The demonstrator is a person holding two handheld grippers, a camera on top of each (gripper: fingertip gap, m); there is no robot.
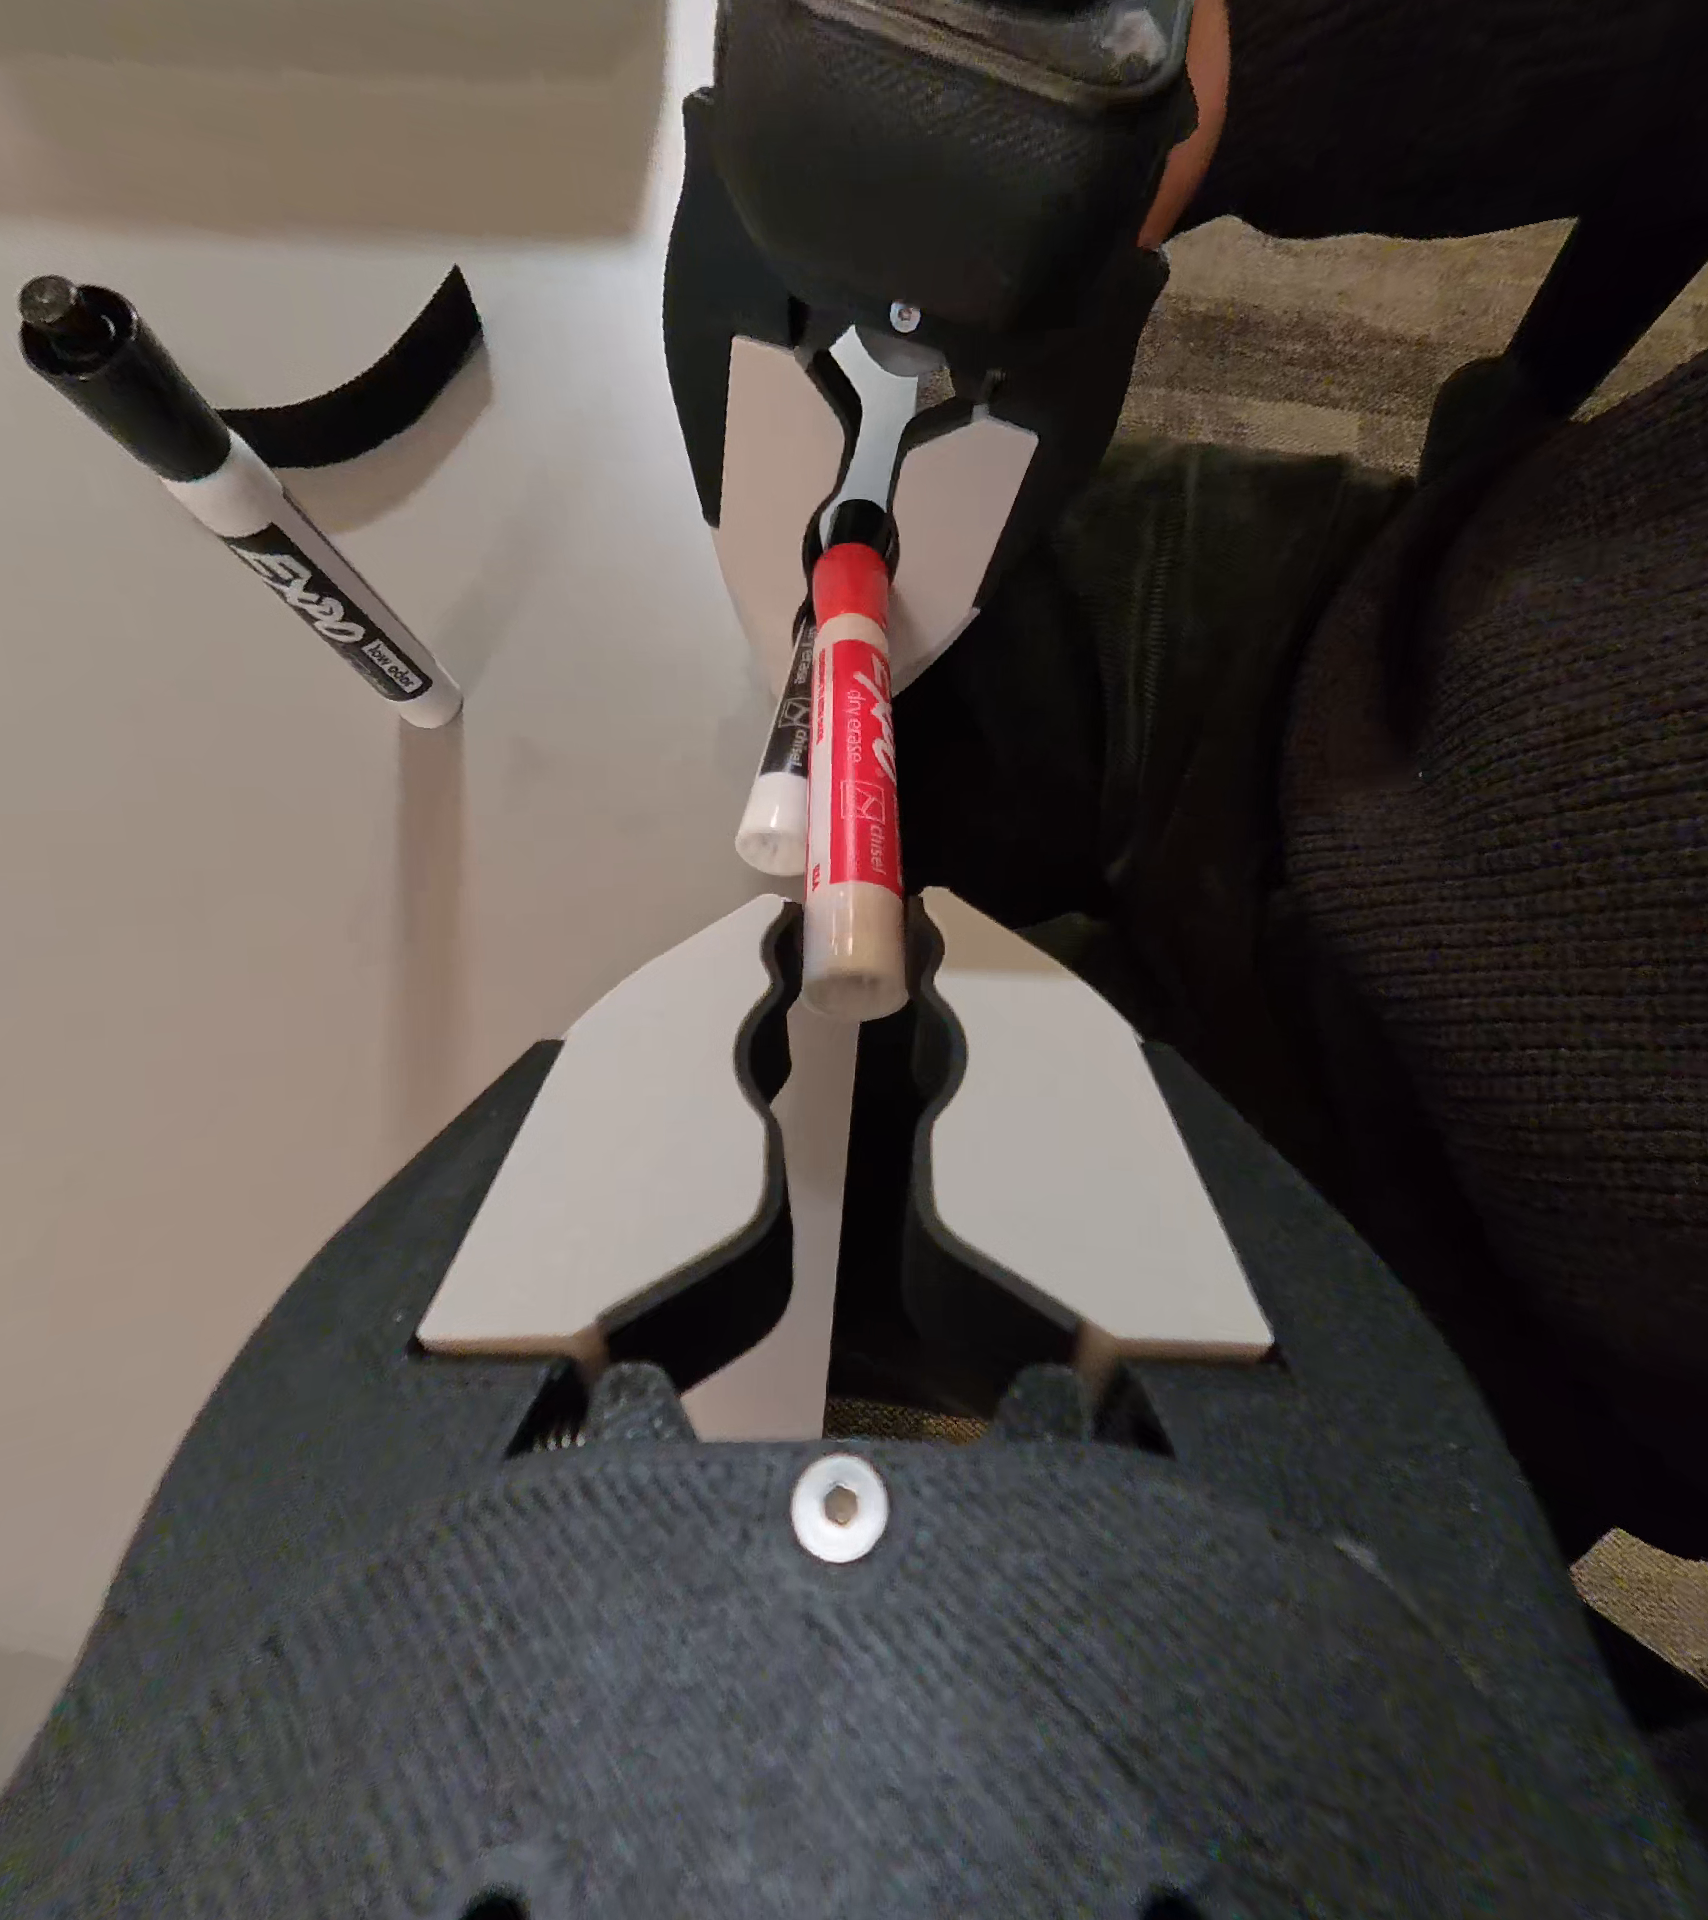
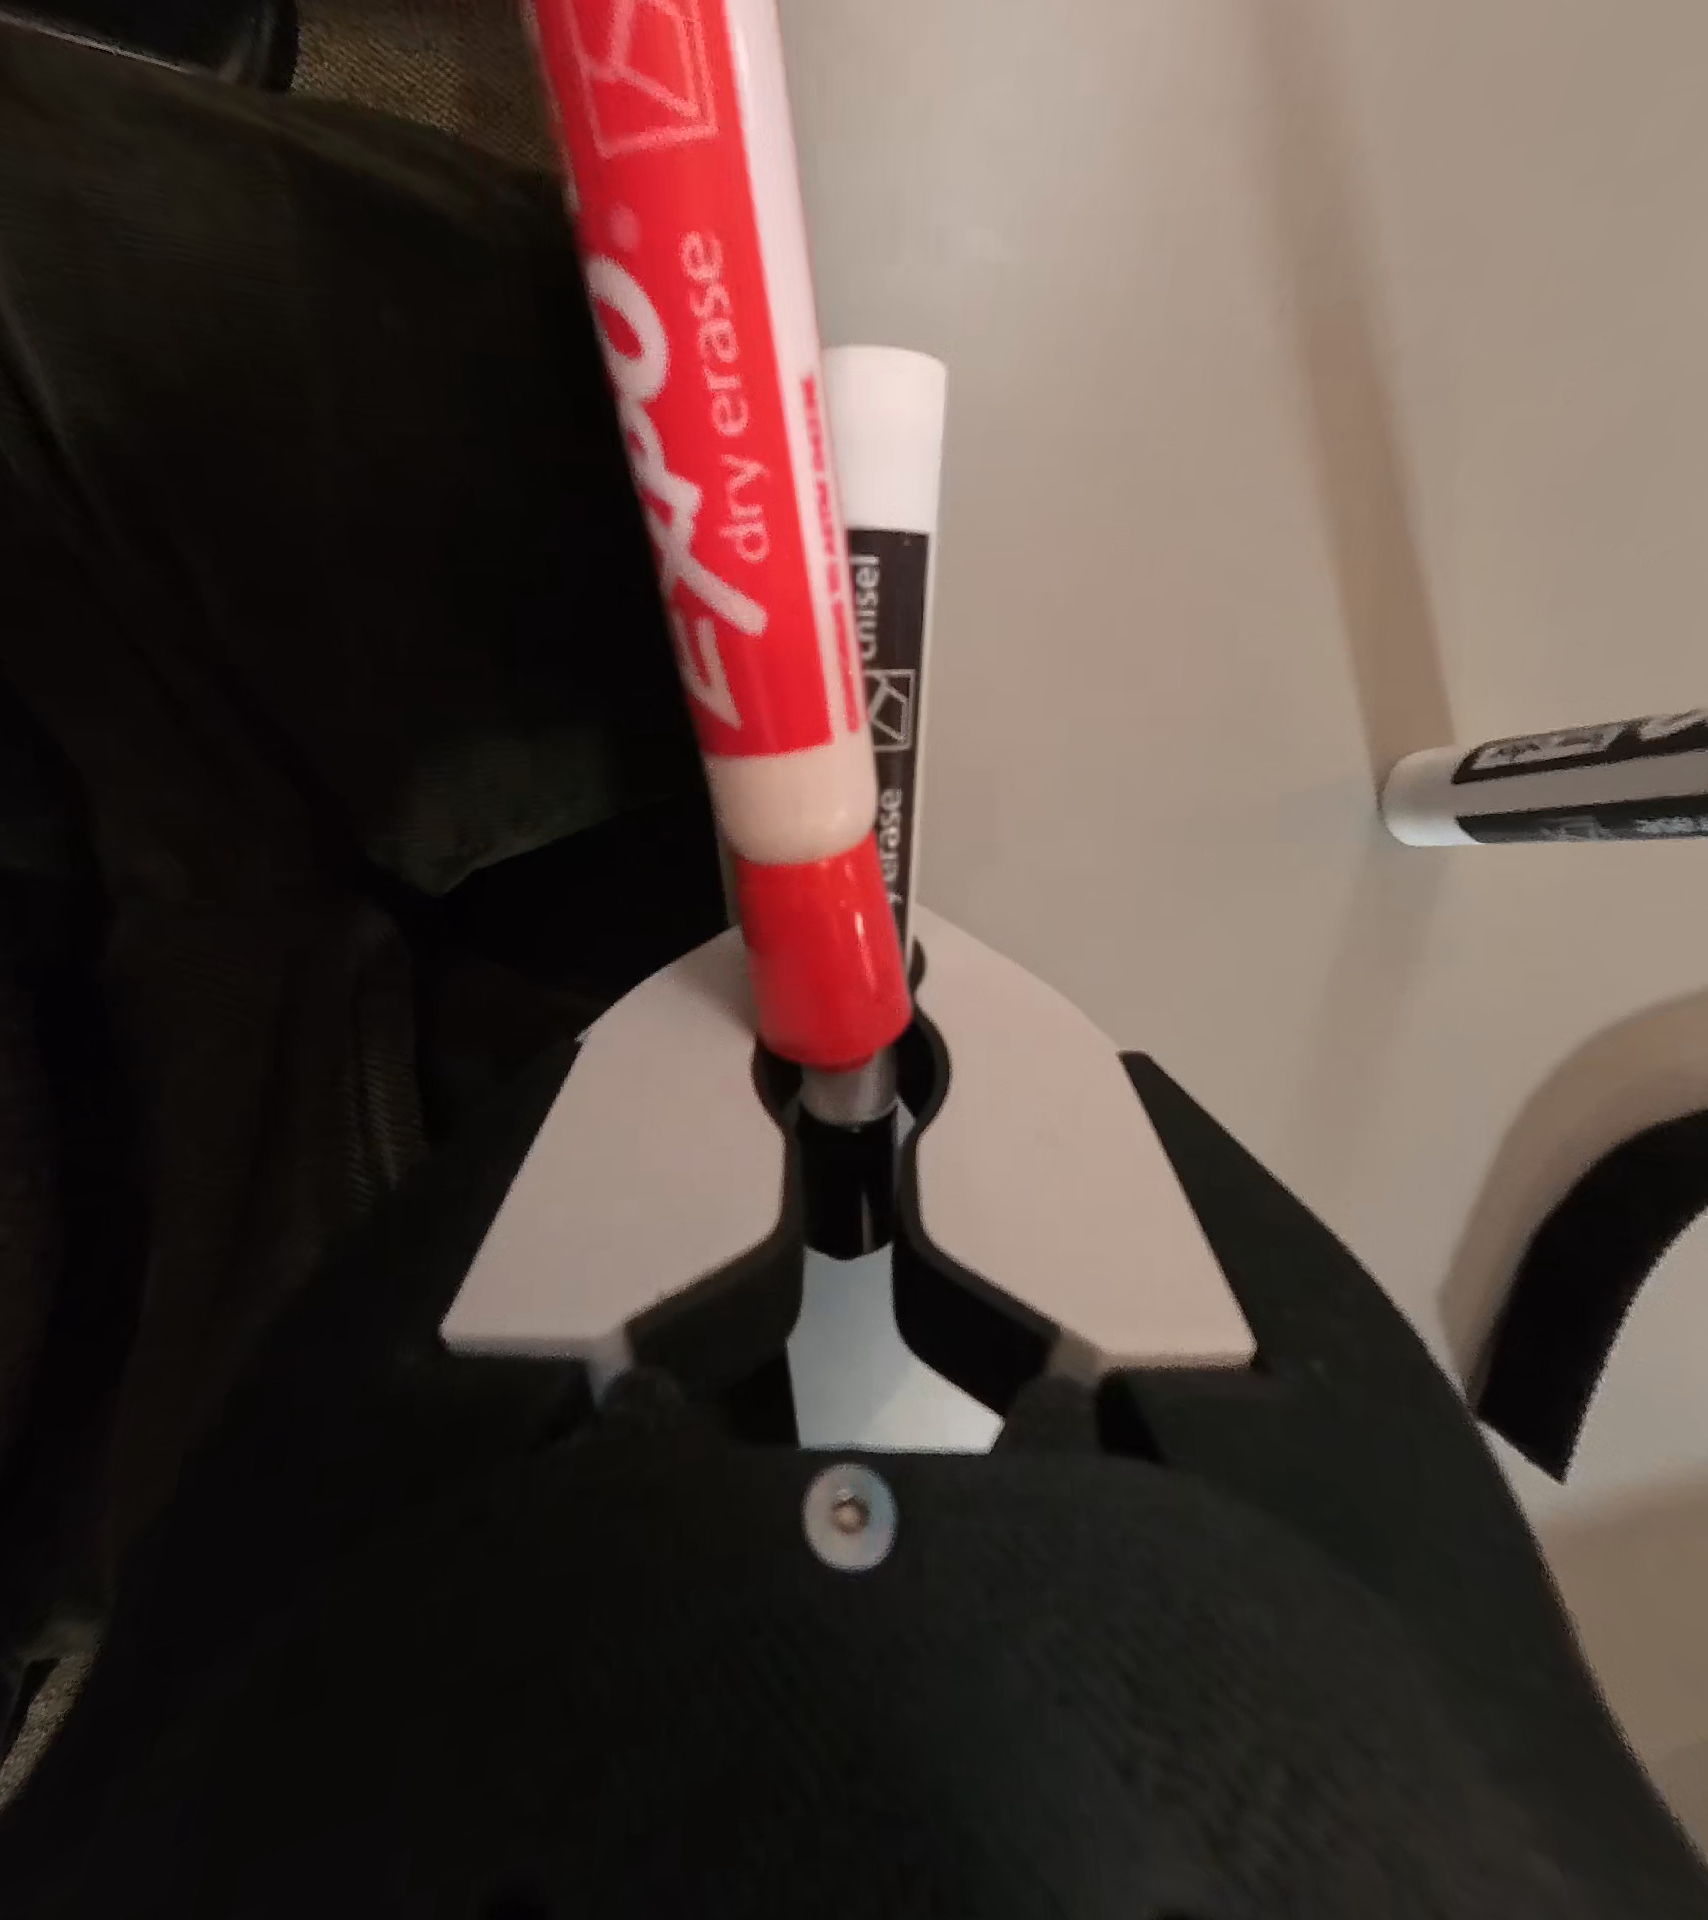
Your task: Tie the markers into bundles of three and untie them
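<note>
In the left wrist view, a loose black marker [image 1: 237, 499] lies on the white tabletop [image 1: 154, 935] at about ten o'clock, cap end toward the far side. Just behind it a black hook-and-loop strap [image 1: 382, 395] curls on edge, touching or nearly touching the marker's cap. At the centre, the left claw [image 1: 850, 945] stands narrowly parted, its fingers [image 1: 663, 1122] on either side of the butt end of a red marker [image 1: 852, 769]; whether they press it or only flank it cannot be told. A second black marker [image 1: 777, 769] lies against the red one on its left side, partly hidden. At twelve o'clock the right claw [image 1: 855, 540] faces this way and grips the cap ends of the pair. From two to five o'clock sits a person's dark clothing [image 1: 1504, 831], with patterned carpet [image 1: 1349, 312] beyond.

In the right wrist view, the dark clothing fills nine o'clock. At the centre the right claw [image 2: 845, 1081] is closed narrow on the red marker [image 2: 715, 468] at its cap and on the black marker [image 2: 886, 582] just behind it; both run toward twelve o'clock over the tabletop [image 2: 1193, 416]. At three o'clock the loose black marker [image 2: 1598, 790] pokes in from the edge. At four o'clock the strap [image 2: 1639, 1247] arches on the tabletop, apart from that marker.
</note>
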